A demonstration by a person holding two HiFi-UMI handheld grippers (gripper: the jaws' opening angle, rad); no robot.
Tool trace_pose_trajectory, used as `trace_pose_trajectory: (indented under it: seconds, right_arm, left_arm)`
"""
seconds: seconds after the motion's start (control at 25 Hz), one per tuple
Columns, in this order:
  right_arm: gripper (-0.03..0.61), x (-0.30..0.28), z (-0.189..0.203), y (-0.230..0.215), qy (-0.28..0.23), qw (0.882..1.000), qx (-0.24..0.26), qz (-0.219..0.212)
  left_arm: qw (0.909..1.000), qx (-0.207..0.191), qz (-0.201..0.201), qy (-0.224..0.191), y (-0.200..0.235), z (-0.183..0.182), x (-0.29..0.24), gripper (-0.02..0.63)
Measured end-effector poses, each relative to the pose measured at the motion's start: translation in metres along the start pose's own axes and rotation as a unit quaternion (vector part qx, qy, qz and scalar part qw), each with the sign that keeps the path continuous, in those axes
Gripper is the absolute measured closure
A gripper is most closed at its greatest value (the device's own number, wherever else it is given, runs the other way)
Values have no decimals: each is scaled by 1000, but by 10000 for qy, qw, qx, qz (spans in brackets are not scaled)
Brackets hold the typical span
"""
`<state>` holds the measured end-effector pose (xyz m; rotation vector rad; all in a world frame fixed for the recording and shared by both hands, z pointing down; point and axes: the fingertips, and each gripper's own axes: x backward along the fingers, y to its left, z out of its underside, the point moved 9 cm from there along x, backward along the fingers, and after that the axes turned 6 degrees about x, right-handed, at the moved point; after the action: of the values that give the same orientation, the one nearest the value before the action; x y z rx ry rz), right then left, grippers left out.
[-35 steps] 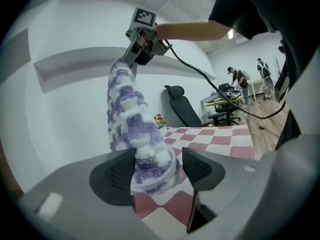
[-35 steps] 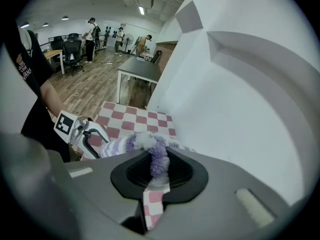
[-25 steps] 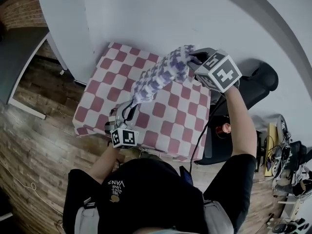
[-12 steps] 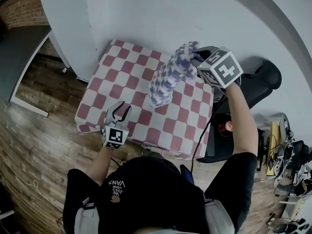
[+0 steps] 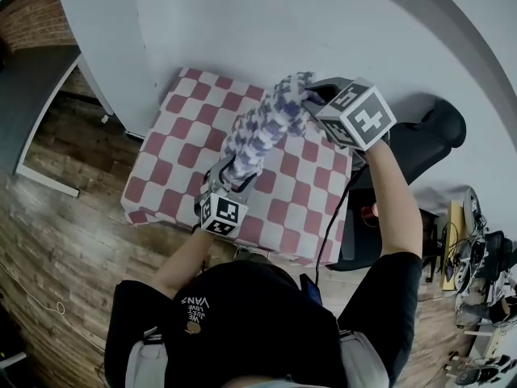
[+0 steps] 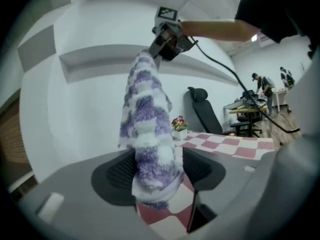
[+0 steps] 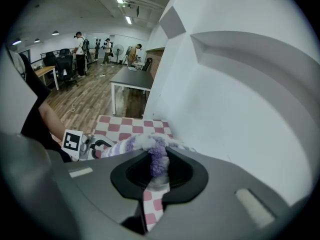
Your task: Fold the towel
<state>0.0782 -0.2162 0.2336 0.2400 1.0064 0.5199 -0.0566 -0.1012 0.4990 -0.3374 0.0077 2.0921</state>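
Your table [image 5: 300,210] stands against the wall [image 5: 242,23], with the chair [image 5: 422,140] just to its right. The towel [image 5: 262,128] hangs above the table's middle, its top end in your right gripper [image 5: 313,97], toward the wall and the chair.

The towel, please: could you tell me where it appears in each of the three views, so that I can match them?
Head view: the purple-and-white towel is upper centre, slanting down to the left above the table.
Left gripper view: the towel is a vertical strip in the centre, from near the top to the lower middle.
Right gripper view: the towel is bunched at lower centre.
Shared landmark: the red-and-white checked tablecloth.
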Motion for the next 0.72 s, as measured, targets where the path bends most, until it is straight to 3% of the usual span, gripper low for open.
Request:
trace_pose_trajectory:
  seconds: [0.16,0.2,0.28,0.4,0.56,0.72]
  right_arm:
    - [531,4,-3,3,-119,9998,185,-30]
    - [531,3,-2,2,-115,9997,212,21]
    - [531,-6,6,-5,-37,9996,218,151]
    - [531,-29,36,-21,63,9998,-89,177]
    - [531,-53,84,-42,-185,9972,-716,142]
    - [531,-62,116,-34,-747,9940,-649,467]
  left_arm:
    - [9989,-61,-463,-8,22,8,-3,343]
    - [9986,-160,-501,16,29,9,-4,380]
    - [9971,-491,-557,154,45,12,-7,502]
    - [9890,-1219,-683,479,84,7,-17,529]
    - [9637,-2450,-897,577,135,-30,-30,540]
    - [9219,-3706,-1010,497,145,-53,-34,542]
